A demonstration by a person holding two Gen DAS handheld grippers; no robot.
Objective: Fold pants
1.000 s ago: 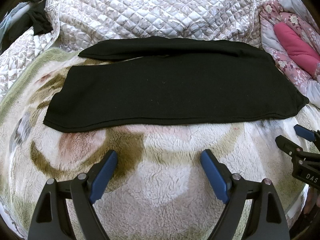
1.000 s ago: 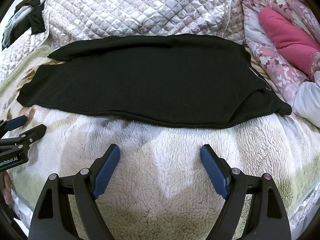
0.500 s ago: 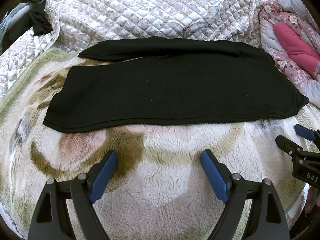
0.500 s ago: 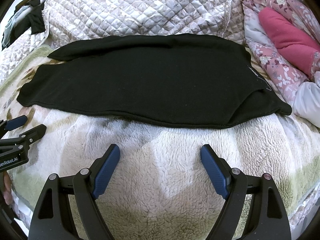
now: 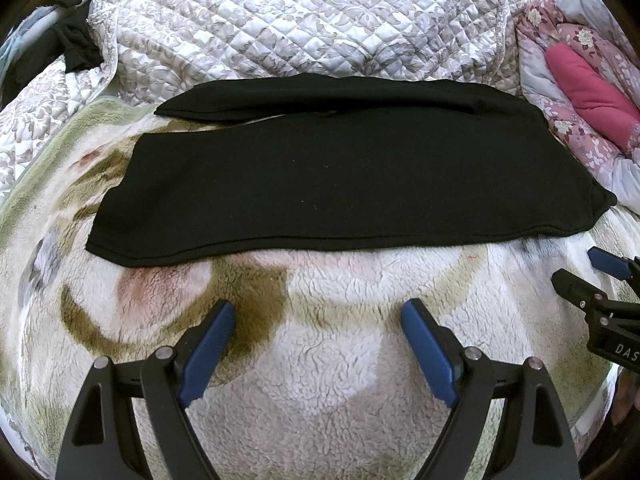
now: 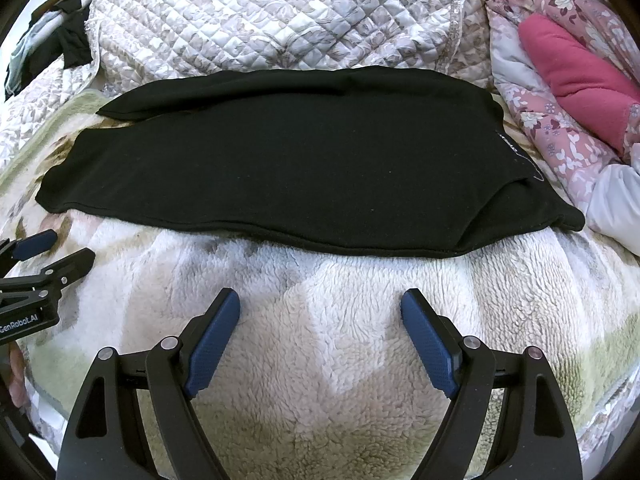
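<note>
Black pants (image 5: pixel 344 184) lie flat across a fleece blanket (image 5: pixel 328 364), one leg folded over the other, in front of a quilted cover (image 5: pixel 304 24); the left gripper (image 5: pixel 318 320) and right gripper (image 6: pixel 320 308) hover short of the pants' near hem, jaws spread apart, empty.

Black pants (image 5: pixel 340 184) lie flat on a fleece blanket (image 5: pixel 320 380) covering the bed.
</note>
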